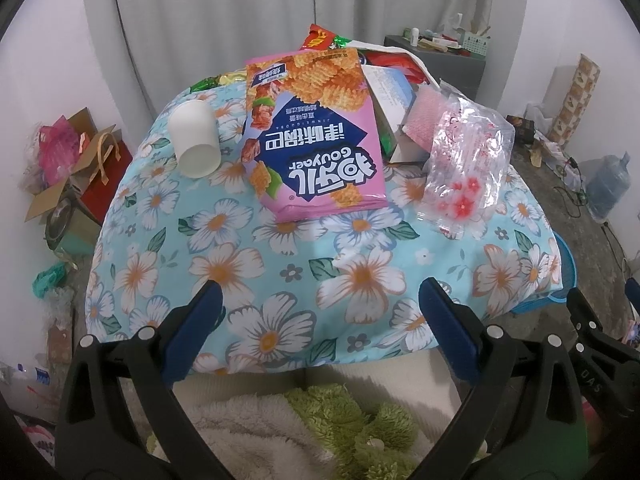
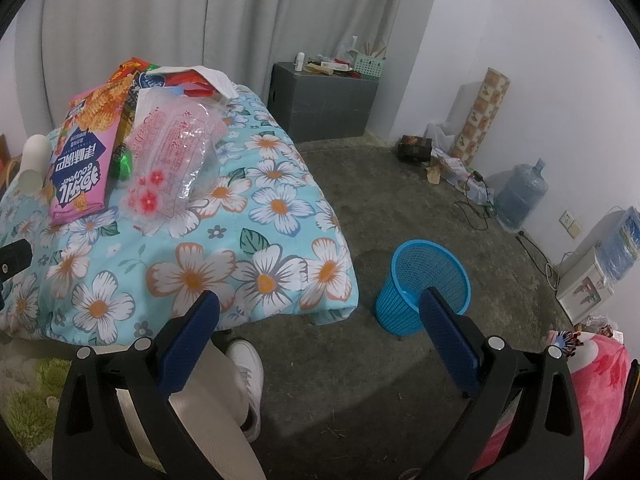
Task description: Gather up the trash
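A pink snack bag (image 1: 316, 136) (image 2: 86, 152) lies on the flowered quilt (image 1: 280, 280) (image 2: 248, 240), with a white paper cup (image 1: 195, 140) (image 2: 32, 164) on its side to the left. A clear plastic bag with red flowers (image 1: 466, 160) (image 2: 172, 164) lies to the right, and more wrappers (image 1: 384, 68) are piled behind. A blue mesh bin (image 2: 424, 284) stands on the floor beside the quilt. My left gripper (image 1: 320, 328) hovers open over the quilt's near edge, holding nothing. My right gripper (image 2: 320, 332) is open above the floor, left of the bin.
A grey cabinet (image 2: 324, 100) with small items stands by the curtain. A water jug (image 2: 520, 196), cables and a dispenser (image 2: 588, 284) line the right wall. Boxes and bags (image 1: 68, 172) crowd the floor at left. A person's white shoe (image 2: 248, 364) is below the right gripper.
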`<state>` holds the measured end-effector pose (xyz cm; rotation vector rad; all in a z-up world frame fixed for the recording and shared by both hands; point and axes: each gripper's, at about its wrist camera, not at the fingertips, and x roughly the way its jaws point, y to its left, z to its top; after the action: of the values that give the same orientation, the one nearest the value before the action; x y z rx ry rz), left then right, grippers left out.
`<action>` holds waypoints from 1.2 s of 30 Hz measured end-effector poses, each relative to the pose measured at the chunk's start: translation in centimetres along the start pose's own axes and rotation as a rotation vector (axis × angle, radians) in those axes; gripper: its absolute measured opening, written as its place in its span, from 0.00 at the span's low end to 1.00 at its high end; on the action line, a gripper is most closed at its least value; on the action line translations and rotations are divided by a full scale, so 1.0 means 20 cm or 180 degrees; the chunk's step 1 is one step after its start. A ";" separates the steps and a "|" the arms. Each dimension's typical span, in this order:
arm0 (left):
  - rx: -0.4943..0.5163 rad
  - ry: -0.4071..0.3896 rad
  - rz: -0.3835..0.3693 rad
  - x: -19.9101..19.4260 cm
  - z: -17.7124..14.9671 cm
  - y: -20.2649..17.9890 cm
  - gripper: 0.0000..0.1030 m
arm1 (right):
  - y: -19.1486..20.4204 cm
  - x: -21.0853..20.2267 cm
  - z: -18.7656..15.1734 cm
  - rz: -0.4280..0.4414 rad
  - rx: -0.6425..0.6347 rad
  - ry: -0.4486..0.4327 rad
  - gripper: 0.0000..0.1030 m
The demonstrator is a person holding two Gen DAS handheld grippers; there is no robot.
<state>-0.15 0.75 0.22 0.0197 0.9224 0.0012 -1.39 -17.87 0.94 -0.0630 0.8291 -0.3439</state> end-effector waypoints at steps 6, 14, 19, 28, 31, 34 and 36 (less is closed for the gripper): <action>-0.0007 0.0006 0.0007 0.00 0.00 0.00 0.92 | 0.00 0.00 0.00 -0.0001 0.0001 0.0003 0.94; -0.0014 0.0019 0.0018 0.01 -0.01 0.01 0.92 | 0.00 0.01 0.00 0.0005 0.0008 0.0011 0.94; -0.0033 0.0052 0.0031 0.02 0.00 0.02 0.92 | 0.03 0.02 0.01 0.0064 -0.0008 0.0019 0.94; -0.0177 -0.0060 0.0159 0.06 0.08 0.12 0.92 | 0.05 0.07 0.12 0.0494 0.0001 -0.0177 0.94; -0.0205 -0.0107 0.0221 0.09 0.12 0.18 0.92 | 0.04 0.12 0.19 0.0919 0.0118 -0.0162 0.94; -0.0226 -0.0108 0.0154 0.14 0.16 0.24 0.92 | 0.00 0.22 0.26 0.1468 0.0464 -0.0032 0.94; -0.0180 -0.0116 0.0048 0.17 0.18 0.26 0.92 | -0.03 0.35 0.30 0.1969 0.0771 0.0165 0.94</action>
<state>4.71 5.97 -0.25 -0.0258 0.8855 0.0407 7.15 -21.16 0.15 0.4231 0.8107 0.1408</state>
